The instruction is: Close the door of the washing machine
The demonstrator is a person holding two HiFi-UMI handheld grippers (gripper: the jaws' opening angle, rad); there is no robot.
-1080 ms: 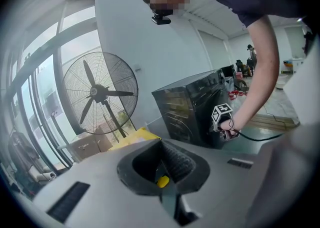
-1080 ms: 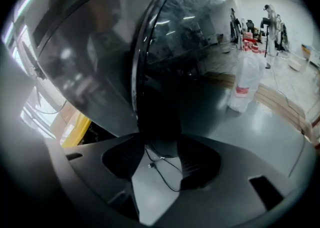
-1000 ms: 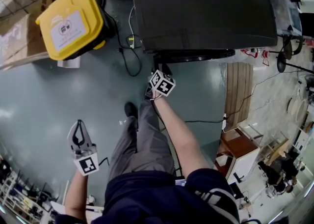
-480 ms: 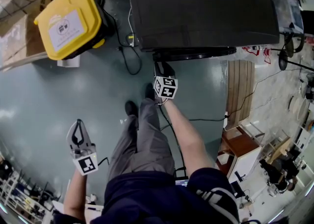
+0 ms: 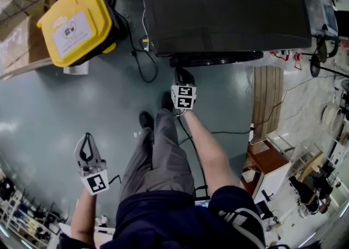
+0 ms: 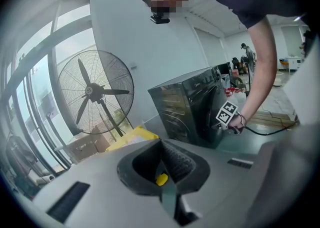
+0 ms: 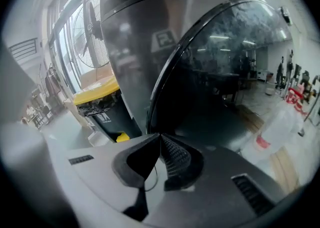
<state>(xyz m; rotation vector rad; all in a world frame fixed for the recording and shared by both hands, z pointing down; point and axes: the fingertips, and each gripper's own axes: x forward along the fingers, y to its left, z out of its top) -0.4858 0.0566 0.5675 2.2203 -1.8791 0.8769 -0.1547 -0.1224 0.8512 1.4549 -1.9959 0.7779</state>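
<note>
The dark washing machine stands at the top of the head view, and its round glass door lies close against the front. I cannot tell whether the door is latched. My right gripper points at the door's left edge. Its jaws have just been closing and now meet with nothing between them. The door fills the right gripper view. My left gripper hangs low at the left, far from the machine, shut and empty. The left gripper view shows the machine from the side.
A yellow-lidded bin stands left of the machine, with cardboard boxes beyond it. Cables trail on the floor at the machine's left corner. A wooden pallet lies to the right. A large fan stands behind.
The right gripper has rolled about its own line and shifted slightly right at the door's edge. The left gripper has stayed where it was.
</note>
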